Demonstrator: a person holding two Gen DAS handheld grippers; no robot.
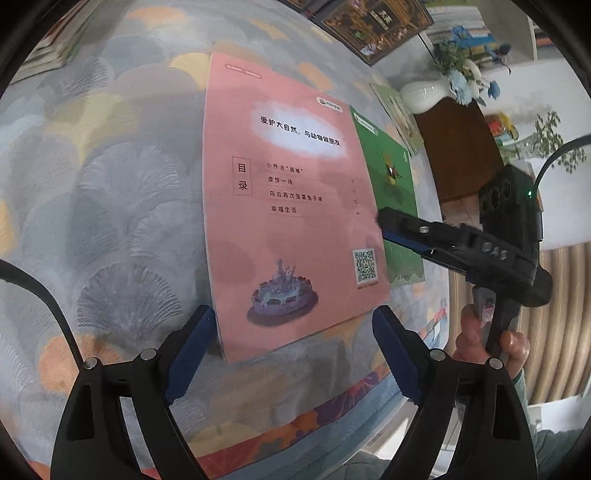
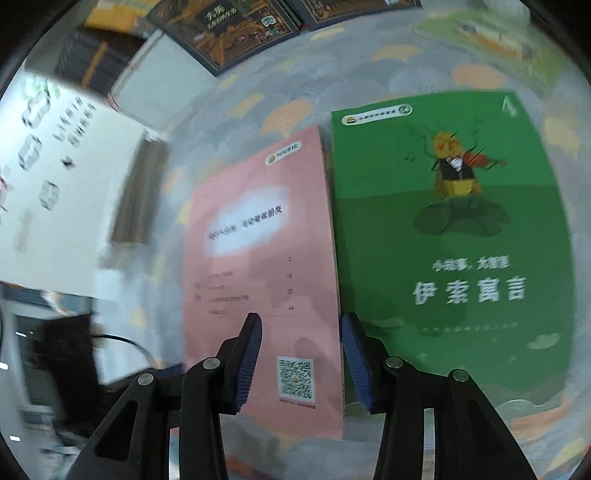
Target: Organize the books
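A pink book lies flat on the fan-patterned tablecloth, its back cover with a QR code facing up. It overlaps the left edge of a green book beside it. My left gripper hangs open and wide over the pink book's near edge, pads touching nothing. My right gripper reaches in from the right to the pink book's right edge. In the right wrist view the right gripper is open above the seam between the pink book and the green book.
Dark illustrated books lie at the table's far side, and a pale green book beyond the green one. A white vase of blue flowers stands past the table edge. A hand grips the right handle.
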